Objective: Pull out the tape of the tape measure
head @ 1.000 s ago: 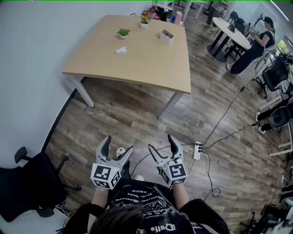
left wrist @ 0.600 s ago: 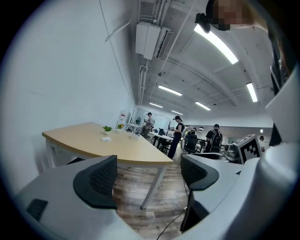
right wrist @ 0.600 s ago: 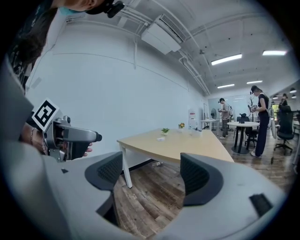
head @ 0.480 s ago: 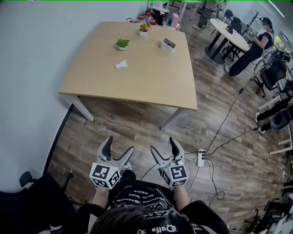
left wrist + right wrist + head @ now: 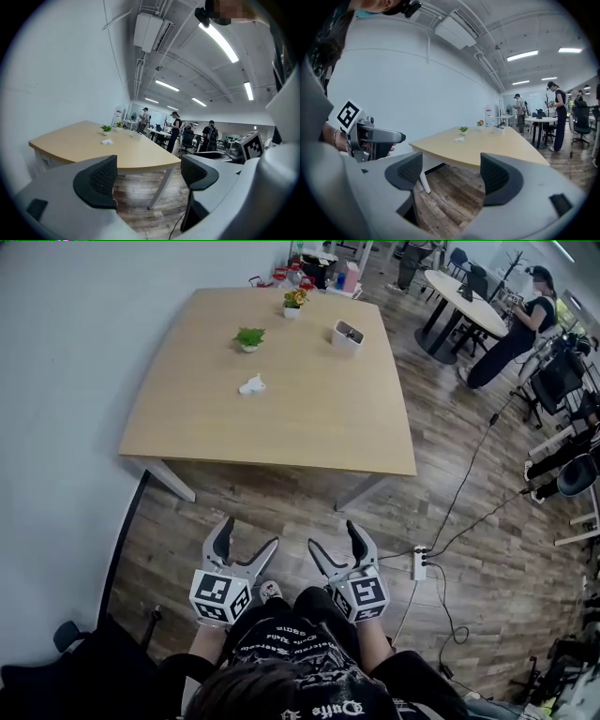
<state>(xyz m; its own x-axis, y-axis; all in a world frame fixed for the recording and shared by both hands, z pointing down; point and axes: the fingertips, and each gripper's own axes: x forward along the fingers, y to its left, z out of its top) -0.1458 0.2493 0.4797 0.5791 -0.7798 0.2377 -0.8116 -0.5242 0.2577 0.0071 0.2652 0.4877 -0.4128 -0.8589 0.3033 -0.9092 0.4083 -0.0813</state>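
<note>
1. Your left gripper (image 5: 246, 536) hung low over the floor (image 5: 281, 493), in front of your legs. Its fingers (image 5: 96, 180) were spread wide and held nothing.
2. Your right gripper (image 5: 335, 536) sat just beside it at the same height. Its fingers (image 5: 499, 178) were spread about as wide, and they too were empty.
3. Both grippers pointed at the tabletop (image 5: 309, 399) but were well apart from it.
4. You could not pick out the tape measure for certain. The tabletop carried a plant (image 5: 248, 337), a small white lump (image 5: 251, 385) and a box (image 5: 347, 334). The lump was too small to identify, and the inside of the box was not visible.
5. By my judgement, a tape measure would have a hard, fairly light case that slides when the tape is tugged. One gripper should therefore clamp the case across its flat sides.
6. The blade would likely be thin, springy and slick, and prone to snapping back. The other gripper's fingers should pinch the end hook rather than the bare blade, then draw it straight out.
</note>
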